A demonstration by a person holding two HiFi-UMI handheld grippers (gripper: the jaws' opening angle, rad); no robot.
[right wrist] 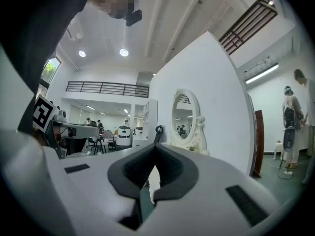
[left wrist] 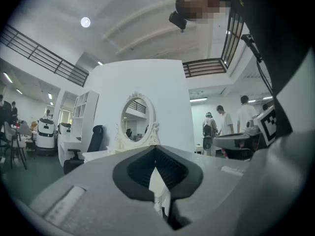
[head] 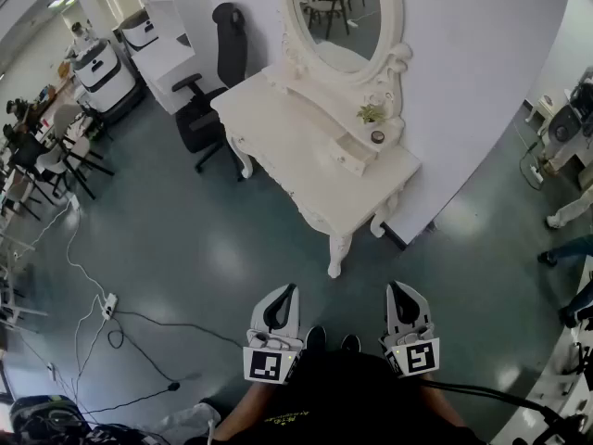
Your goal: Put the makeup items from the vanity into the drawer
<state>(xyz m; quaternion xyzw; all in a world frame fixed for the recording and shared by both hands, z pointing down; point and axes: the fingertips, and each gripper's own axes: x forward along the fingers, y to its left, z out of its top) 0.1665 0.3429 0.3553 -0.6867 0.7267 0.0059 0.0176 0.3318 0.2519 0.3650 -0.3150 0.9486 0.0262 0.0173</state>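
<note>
The left gripper (head: 283, 295) and right gripper (head: 400, 293) were held level, each with jaws pressed together on nothing. The vanity (head: 306, 146) stood well apart ahead. A small round item (head: 377, 137), possibly a makeup jar, sat on its raised shelf beside a plant (head: 372, 113).

Open lab hall, office chair (head: 220, 63), floor cables (head: 109, 308), mezzanine (right wrist: 106, 88)

L tongs (left wrist: 156, 152) closed, empty; vanity mirror (left wrist: 136, 119) ahead.
</note>
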